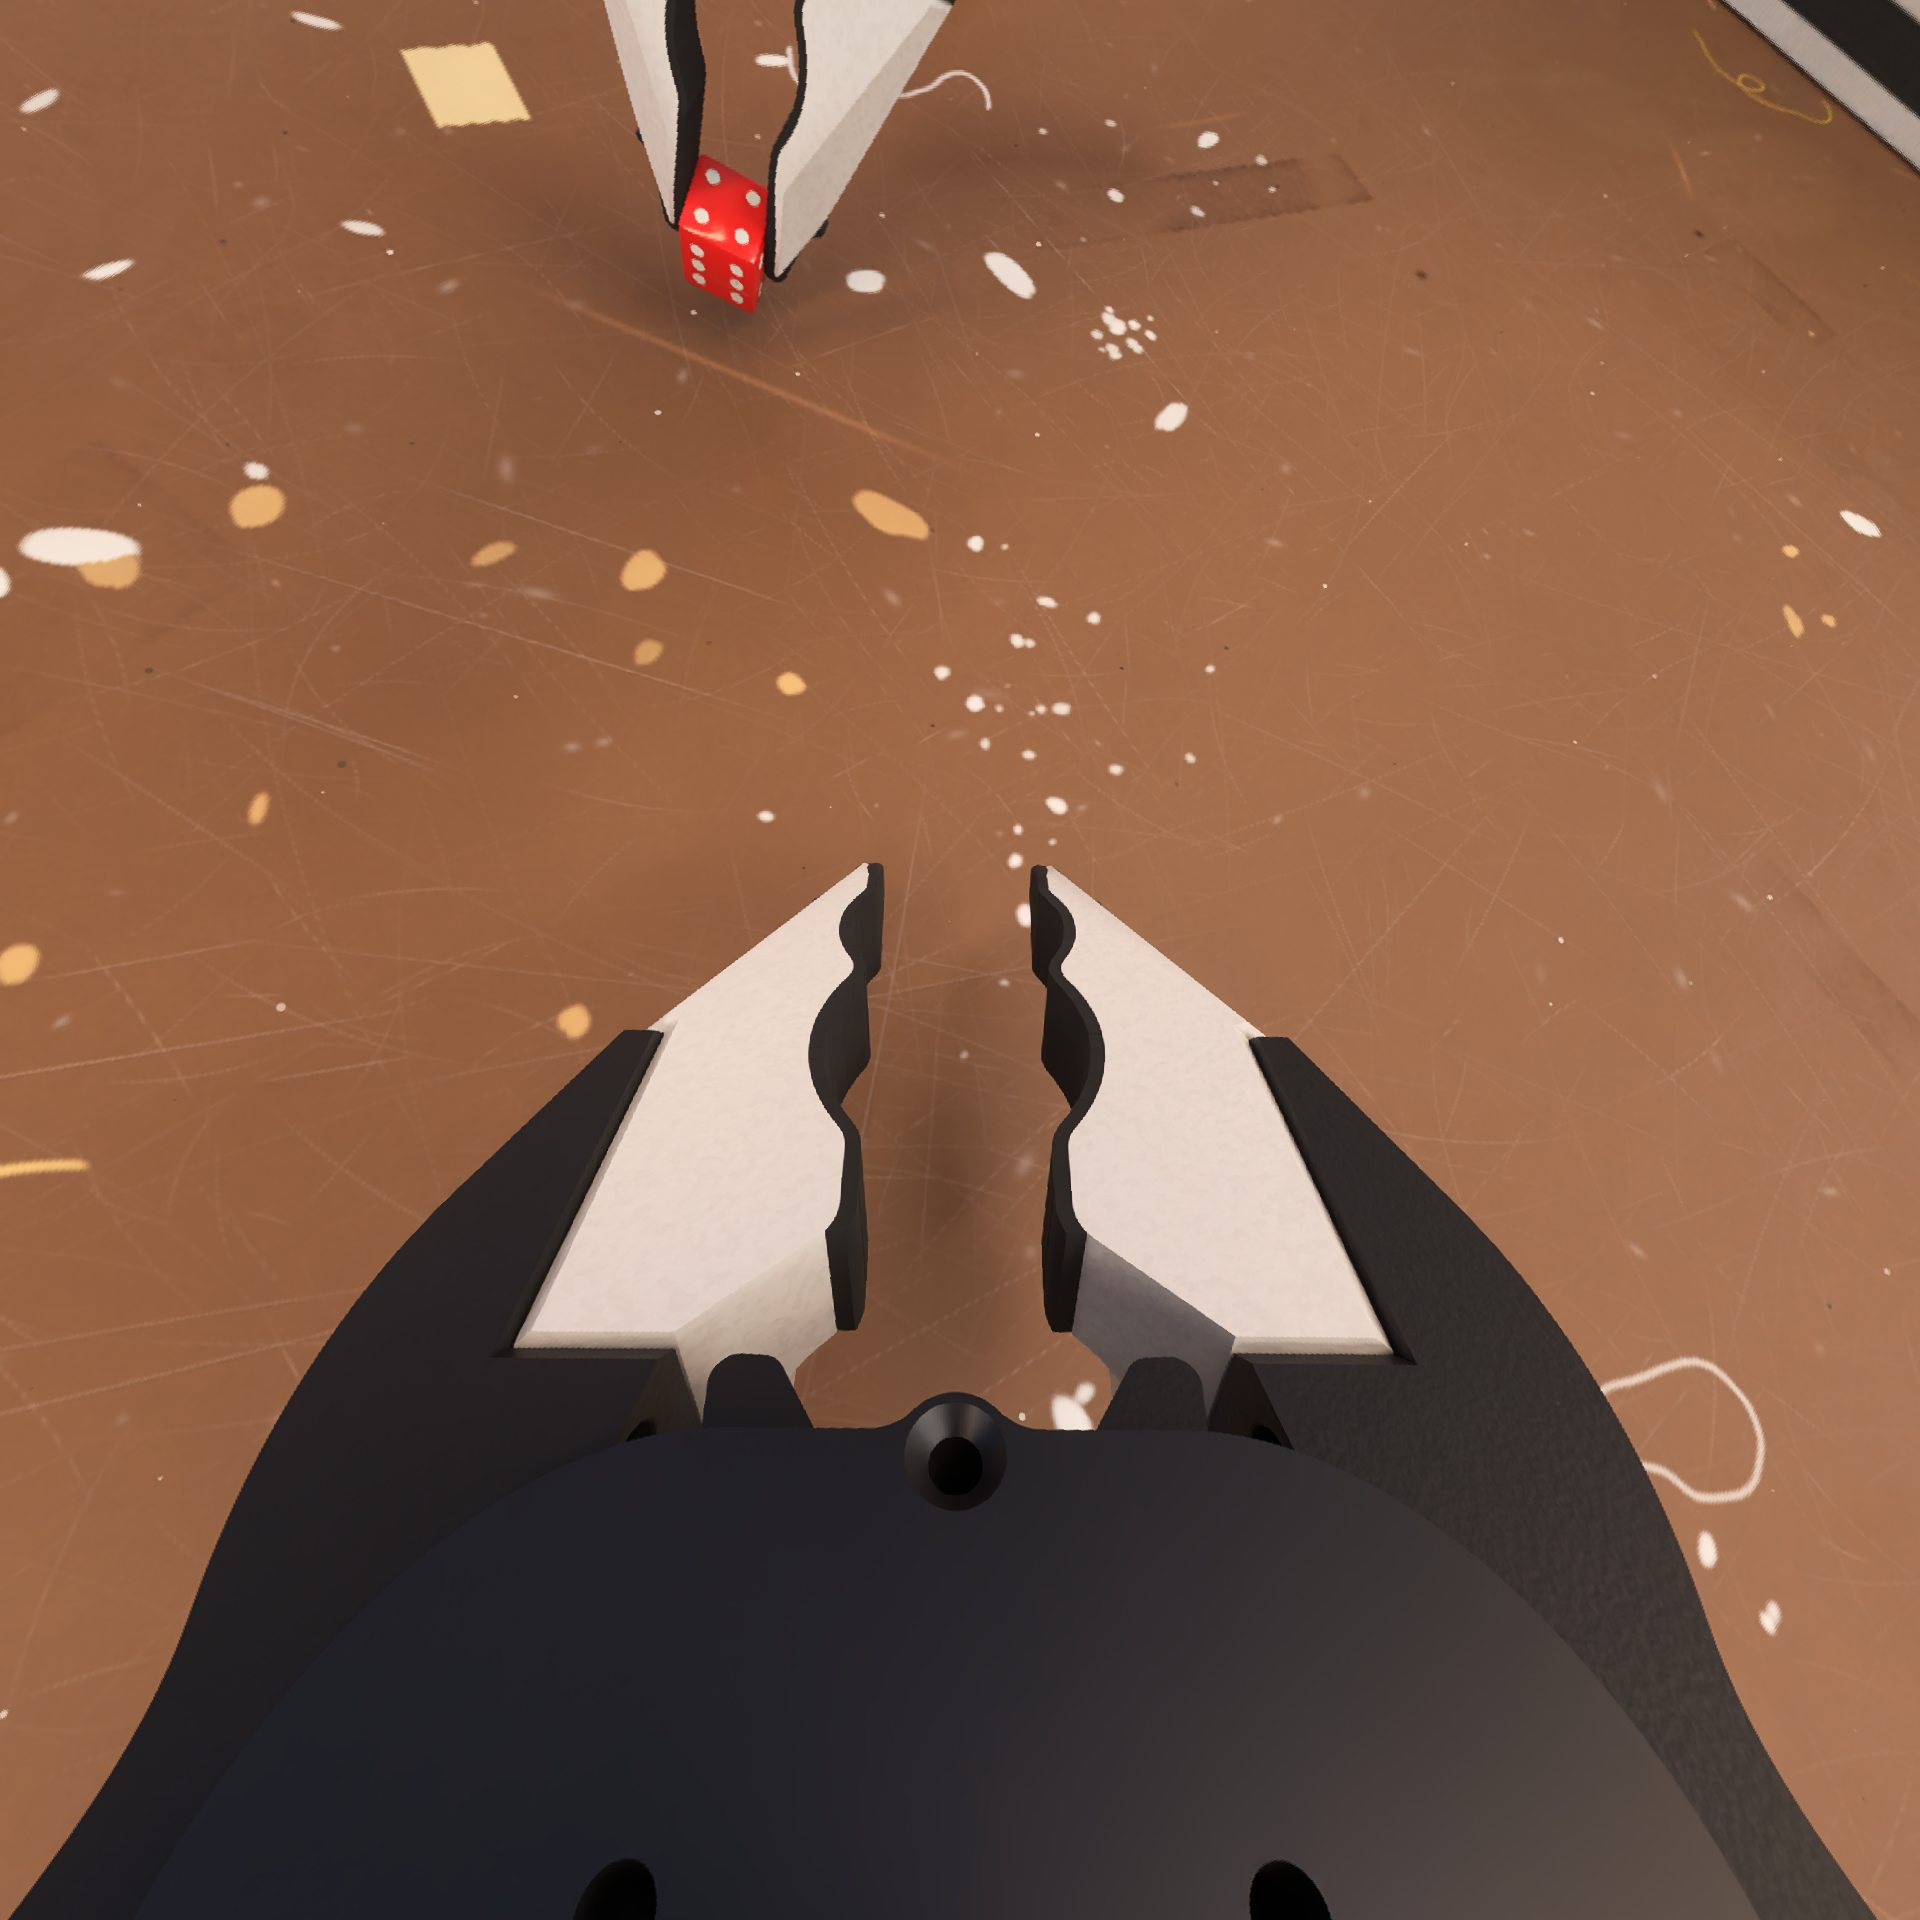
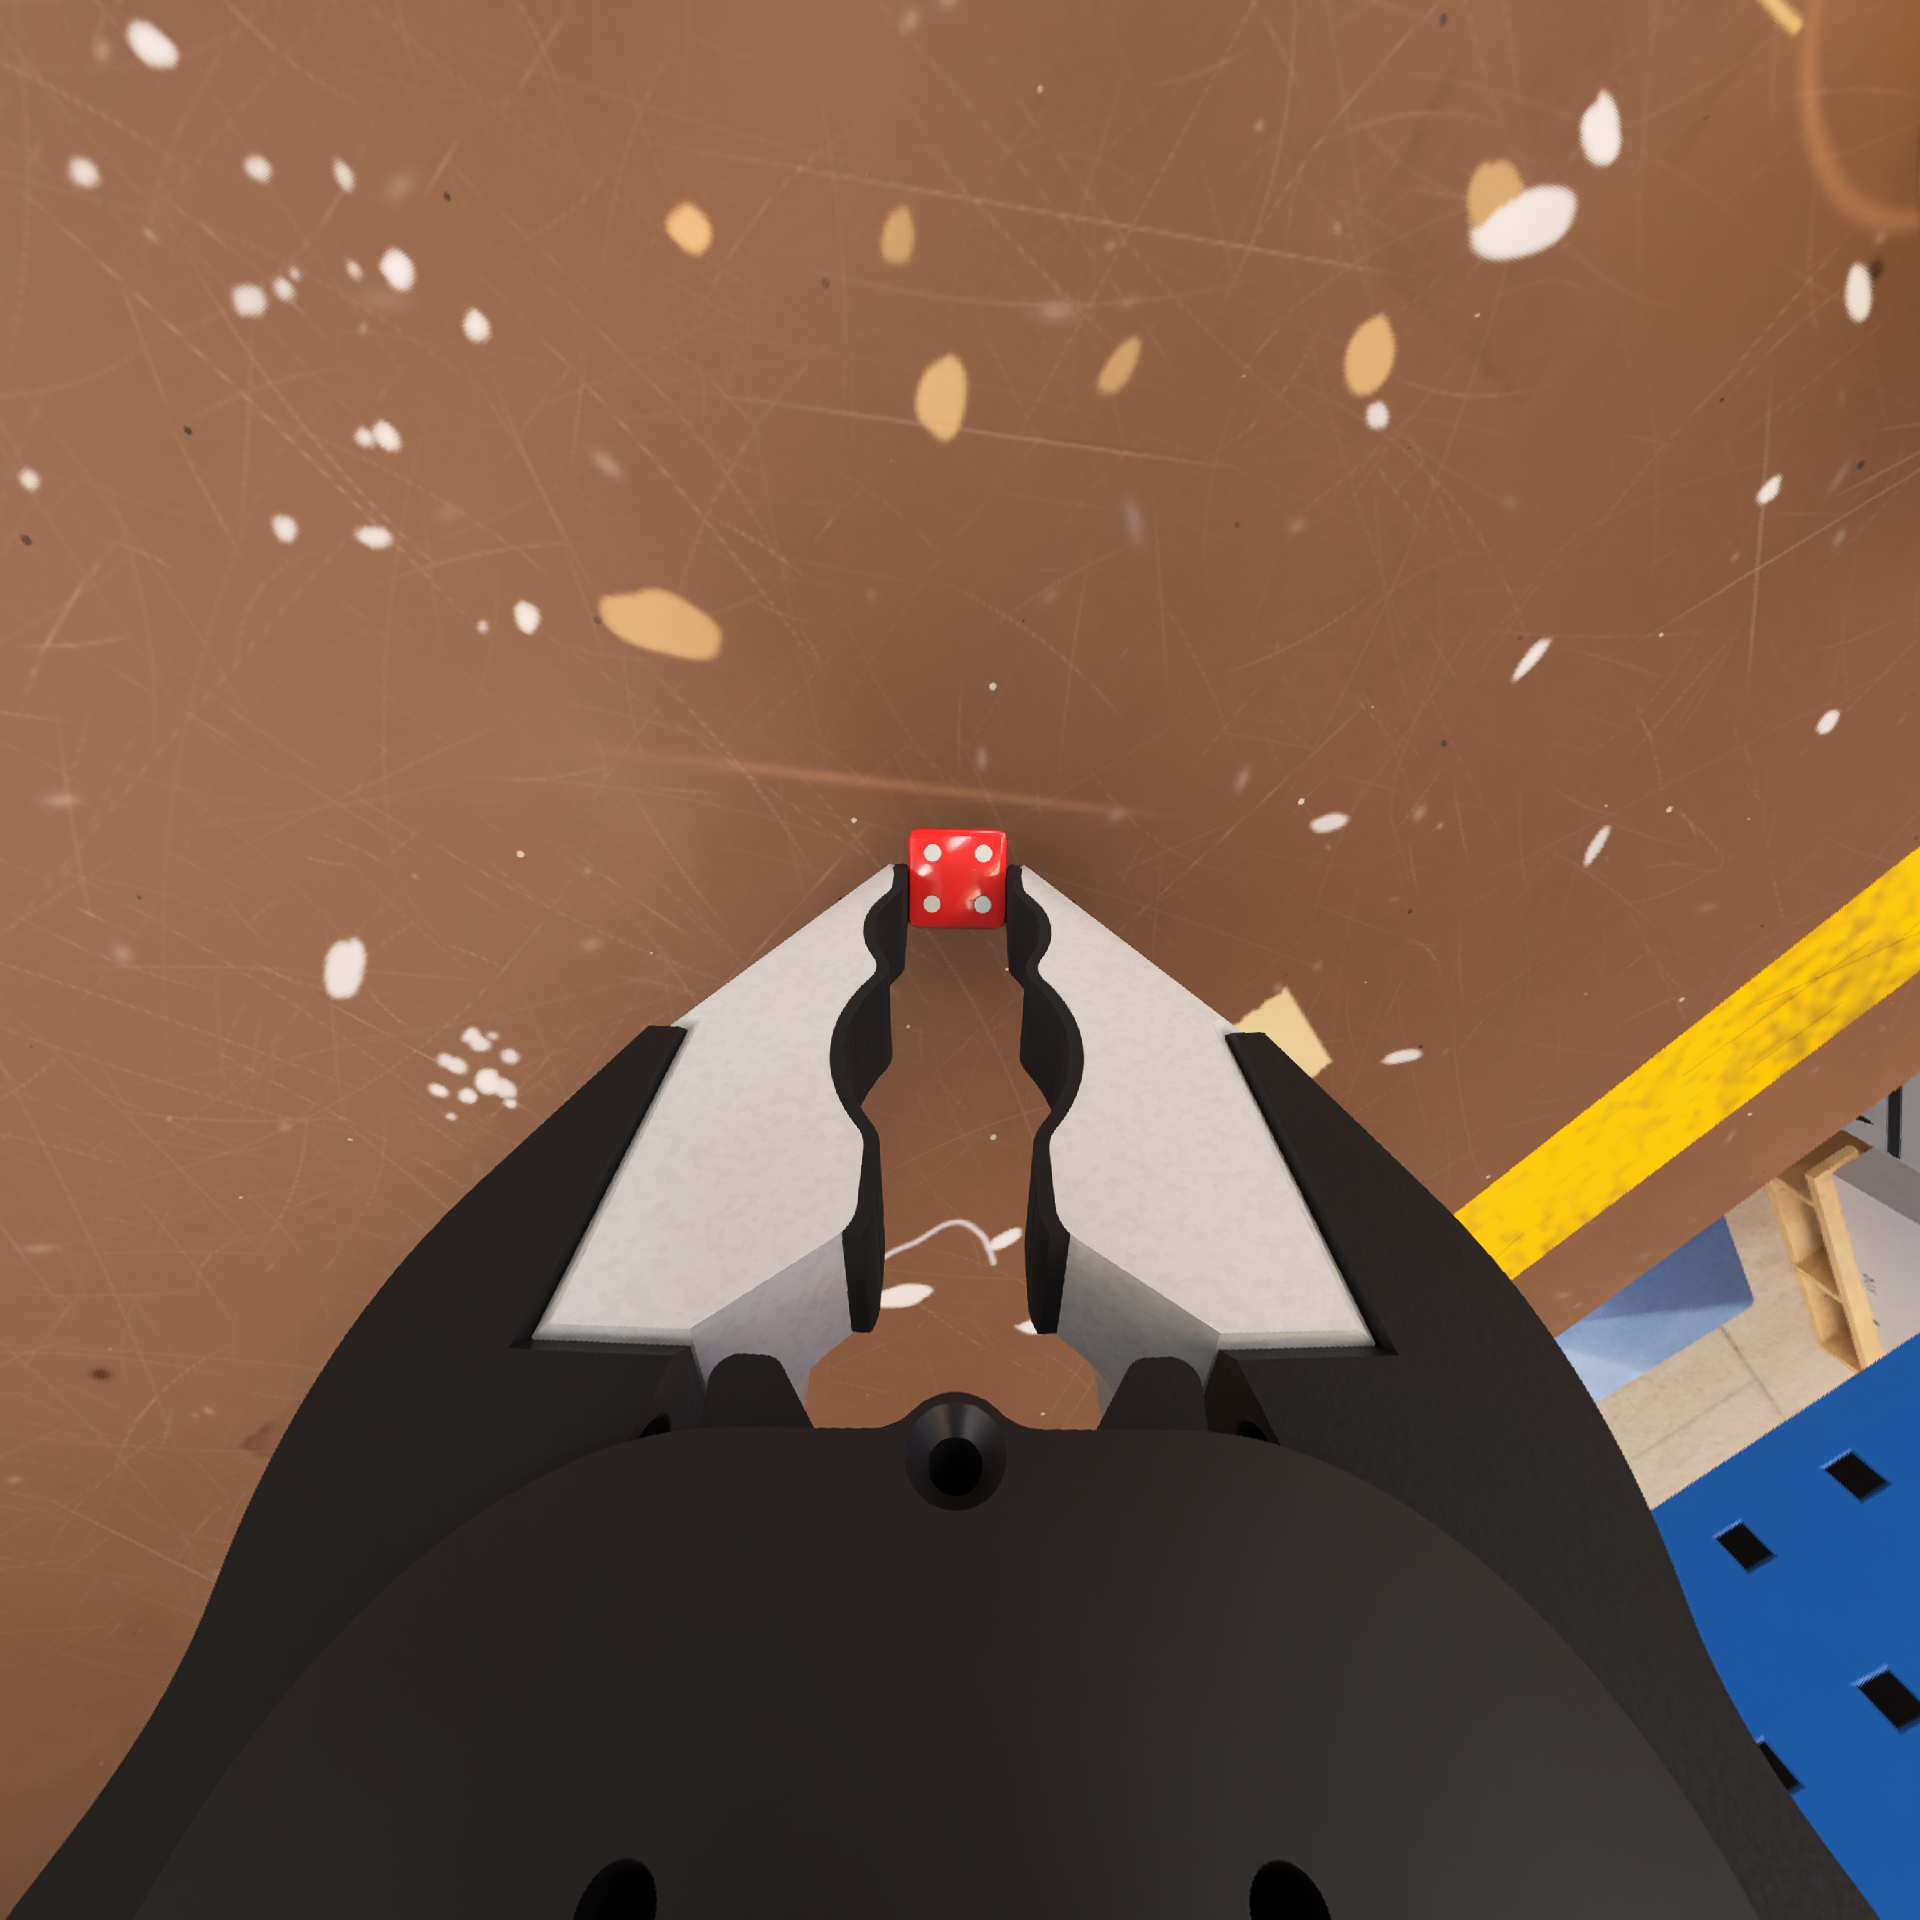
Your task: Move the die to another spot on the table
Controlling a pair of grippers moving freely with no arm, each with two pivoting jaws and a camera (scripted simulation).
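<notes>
**A:** Where is the die?

**B:** The red die [image 2: 956,878] with white pips sits between the fingertips of the right gripper [image 2: 956,883]. Both black-edged tips press against its opposite sides, so that gripper is clamped on it. From the right wrist view, the face with four pips looks toward the camera.

**A:** Is it on the table or lifted?

**B:** In the left wrist view the die [image 1: 722,234] appears far ahead, pinched by the right gripper [image 1: 727,223], which reaches down from above. A soft shadow lies right under it on the brown table [image 1: 1351,727]. I cannot tell whether its bottom edge touches the surface or hangs just above.

**A:** And the left gripper?

**B:** The left gripper [image 1: 956,878] holds nothing. Its white fingers stand apart with a clear gap between them, showing bare tabletop. It is well apart from the die.

**A:** What does the table look like?

**B:** Scratched brown, speckled with white and tan paint spots. A yellow strip [image 2: 1683,1049] runs along its edge at the right, with a blue perforated panel [image 2: 1829,1579] beyond.
</notes>
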